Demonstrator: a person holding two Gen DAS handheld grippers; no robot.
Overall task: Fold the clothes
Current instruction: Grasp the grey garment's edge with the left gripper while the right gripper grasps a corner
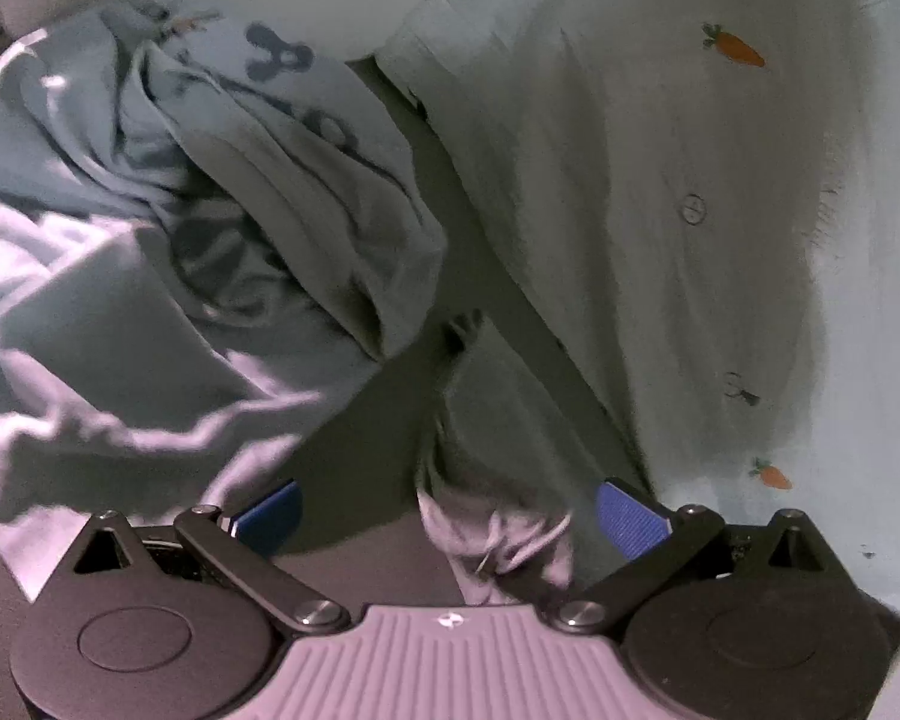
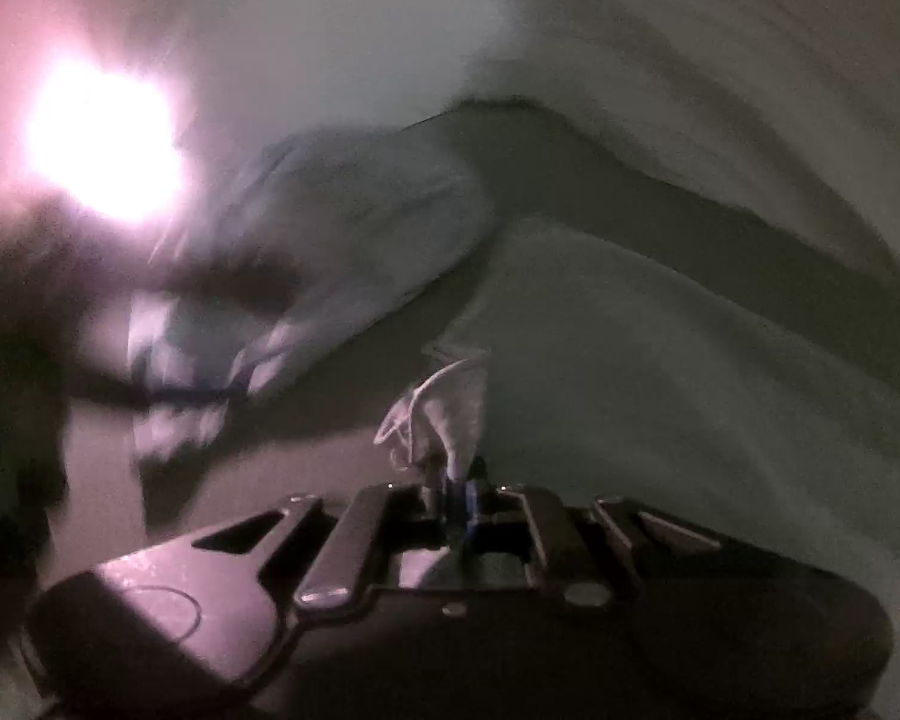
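Note:
In the left wrist view, a pale garment with small carrot prints and round buttons spreads over the right side. My left gripper is open, its blue pads set wide apart. A bunched fold of pale cloth lies between them, and the pads do not press on it. The right wrist view is blurred. There my right gripper is shut on a crumpled corner of pale cloth, which sticks up from the jaws. The rest of that pale garment stretches away to the right.
A crumpled light blue garment with dark prints is heaped at the left, and shows blurred in the right wrist view as a blue garment. A dark surface shows between the two garments. A bright light glares at the upper left.

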